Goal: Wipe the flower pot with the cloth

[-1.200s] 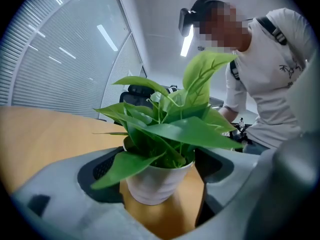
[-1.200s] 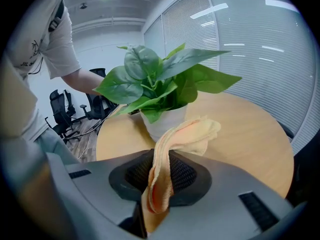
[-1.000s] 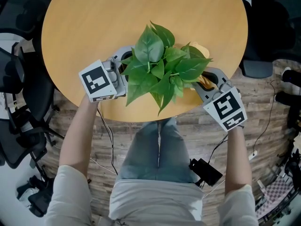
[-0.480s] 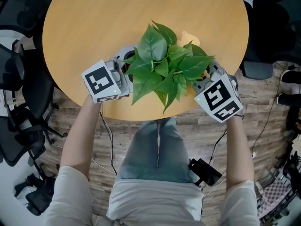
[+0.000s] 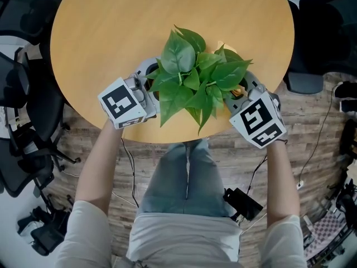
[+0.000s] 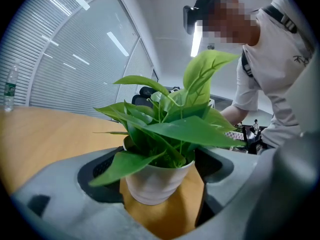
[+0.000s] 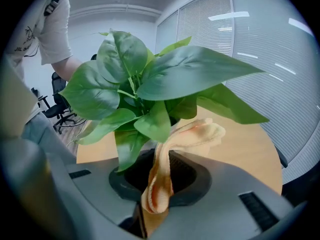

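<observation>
Flanking the flower pot (image 6: pixel 156 183) from either side, the two grippers sit low at the near edge of the round wooden table (image 5: pixel 111 21), and the leafy green plant (image 5: pixel 192 74) spills right over the tips of both. Left gripper (image 5: pixel 147 80): jaws spread wide, the white pot standing upright directly between them on the tabletop, a strip of bare table showing between the pot and one jaw, so nothing is clamped there. Right gripper (image 5: pixel 241 90): jaws pinched tight on the pale orange cloth (image 7: pixel 159 179), which rises out of the grip as a folded strip and flops forward toward the plant just ahead, its loose end lying under the big leaves. From the right gripper the pot itself is hidden behind foliage and cloth
</observation>
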`<action>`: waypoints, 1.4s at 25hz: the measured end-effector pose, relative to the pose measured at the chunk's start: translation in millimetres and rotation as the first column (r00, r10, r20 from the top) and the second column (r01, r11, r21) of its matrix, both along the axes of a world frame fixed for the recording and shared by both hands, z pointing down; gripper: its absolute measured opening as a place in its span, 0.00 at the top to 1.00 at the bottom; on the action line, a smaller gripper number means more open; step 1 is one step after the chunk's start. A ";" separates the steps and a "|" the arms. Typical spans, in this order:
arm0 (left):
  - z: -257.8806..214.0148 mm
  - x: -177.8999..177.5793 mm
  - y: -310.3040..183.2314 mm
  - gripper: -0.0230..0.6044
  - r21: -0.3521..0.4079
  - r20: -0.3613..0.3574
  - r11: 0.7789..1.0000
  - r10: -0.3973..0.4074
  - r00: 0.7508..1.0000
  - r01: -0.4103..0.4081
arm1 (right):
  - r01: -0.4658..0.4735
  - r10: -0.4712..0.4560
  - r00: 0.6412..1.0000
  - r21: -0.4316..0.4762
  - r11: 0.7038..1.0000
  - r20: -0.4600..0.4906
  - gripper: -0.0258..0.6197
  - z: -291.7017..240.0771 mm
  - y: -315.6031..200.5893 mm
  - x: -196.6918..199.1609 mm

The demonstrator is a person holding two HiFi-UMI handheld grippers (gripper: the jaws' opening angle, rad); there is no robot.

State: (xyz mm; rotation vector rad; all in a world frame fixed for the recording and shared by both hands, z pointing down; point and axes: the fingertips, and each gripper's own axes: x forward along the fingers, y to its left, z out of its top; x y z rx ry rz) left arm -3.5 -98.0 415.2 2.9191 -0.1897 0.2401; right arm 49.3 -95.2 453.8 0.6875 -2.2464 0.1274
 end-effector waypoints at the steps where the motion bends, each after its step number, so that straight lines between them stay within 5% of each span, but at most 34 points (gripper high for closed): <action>1: 0.3 0.4 0.1 0.24 0.000 0.003 1.000 -0.011 1.000 0.011 | -0.001 0.001 1.000 -0.001 1.000 0.002 0.86 0.5 0.8 0.4; 17: 0.3 3.9 -1.5 0.24 -0.007 0.021 0.985 -0.172 0.985 0.172 | -0.001 0.001 1.000 -0.013 1.000 0.008 0.86 2.3 9.7 3.2; 35: 3.4 7.0 -1.5 0.24 -0.012 0.047 0.935 -0.354 0.934 0.355 | 0.012 -0.012 1.000 -0.025 1.000 0.020 0.86 5.8 31.4 -1.9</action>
